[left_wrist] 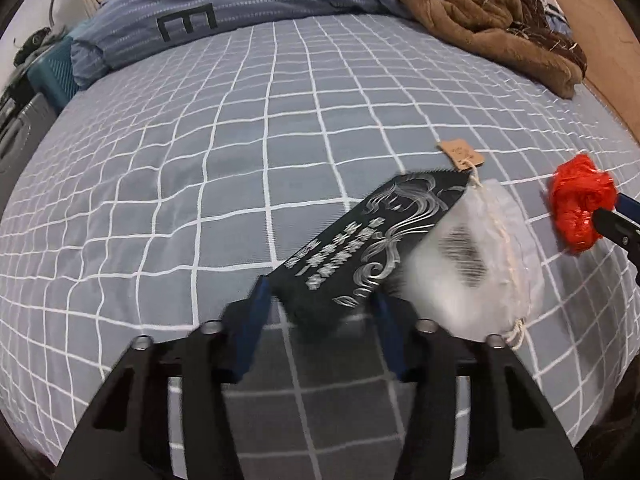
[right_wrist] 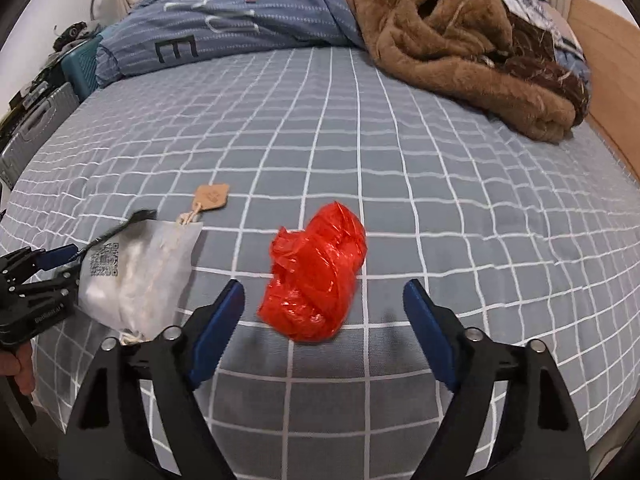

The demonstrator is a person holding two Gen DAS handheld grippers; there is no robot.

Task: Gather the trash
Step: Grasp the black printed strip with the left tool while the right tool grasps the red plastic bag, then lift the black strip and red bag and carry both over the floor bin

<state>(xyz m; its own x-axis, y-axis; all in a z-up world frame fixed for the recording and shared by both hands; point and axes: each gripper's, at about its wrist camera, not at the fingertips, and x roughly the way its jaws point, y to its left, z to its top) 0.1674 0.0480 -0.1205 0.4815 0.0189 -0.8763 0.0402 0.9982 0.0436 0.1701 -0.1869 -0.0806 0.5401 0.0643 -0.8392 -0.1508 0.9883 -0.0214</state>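
Left tool [left_wrist: 320, 300] clamped on black printed packet [left_wrist: 360, 240], white drawstring pouch [left_wrist: 480, 256] touching it. Right tool [right_wrist: 324, 300] jaws apart, straddling crumpled red plastic bag [right_wrist: 316, 276] on bed [right_wrist: 440, 184], pads not touching. Brown paper tag [right_wrist: 212, 197] just beyond pouch.

Red wrapper [right_wrist: 316, 276] on grey white-gridded sheet [right_wrist: 440, 208].
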